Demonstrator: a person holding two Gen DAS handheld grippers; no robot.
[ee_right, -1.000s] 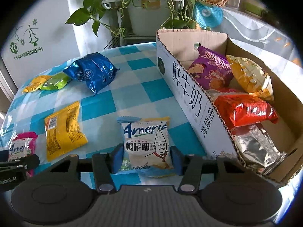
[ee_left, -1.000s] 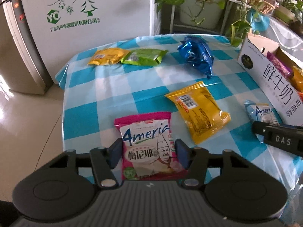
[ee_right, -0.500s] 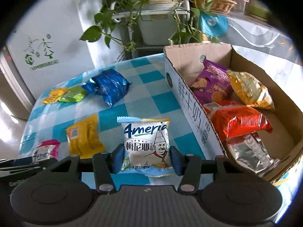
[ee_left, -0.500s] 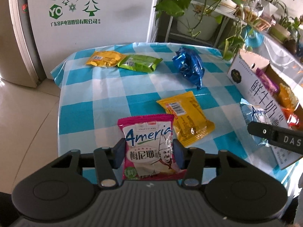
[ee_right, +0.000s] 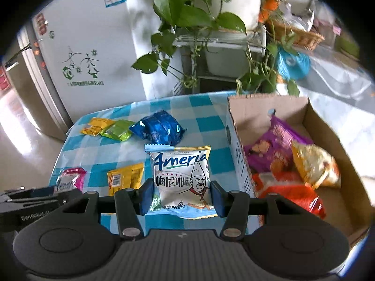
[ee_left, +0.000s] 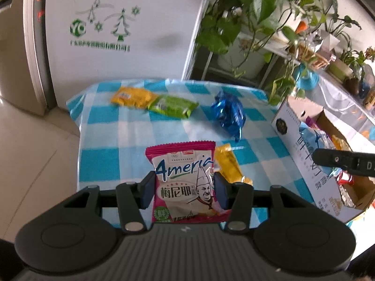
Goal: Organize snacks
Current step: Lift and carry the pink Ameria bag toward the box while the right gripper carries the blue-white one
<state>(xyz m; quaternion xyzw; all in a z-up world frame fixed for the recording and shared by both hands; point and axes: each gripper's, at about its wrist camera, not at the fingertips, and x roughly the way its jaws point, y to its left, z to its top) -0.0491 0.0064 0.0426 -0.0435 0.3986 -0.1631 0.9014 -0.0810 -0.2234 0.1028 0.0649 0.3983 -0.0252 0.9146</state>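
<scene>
A bench [ee_right: 77, 182] under a blue-and-white checked cloth carries the loose snacks, and a cardboard box [ee_right: 236, 154] stands along its right side, its long axis running away from the camera, with purple, gold, red and silver packets lying inside. On the cloth, well apart from the box, a blue foil bag [ee_right: 159, 130] lies near the far edge beside a green packet [ee_right: 118, 130] and a small yellow packet [ee_right: 96, 126], the last two touching end to end. Nearer, a larger yellow packet [ee_right: 125, 178] lies flat, its long axis pointing away from the camera. The left gripper [ee_left: 184, 188] has its jaws closed on the two side edges of a pink Ameria packet [ee_left: 181, 164], which stands upright above the cloth with its crimped top seal up and its long axis vertical in the left wrist view. The right gripper [ee_right: 179, 196] likewise clamps a light-blue Ameria packet [ee_right: 180, 166] by its sides, upright, print facing the camera, top seal up, just left of the box wall.
</scene>
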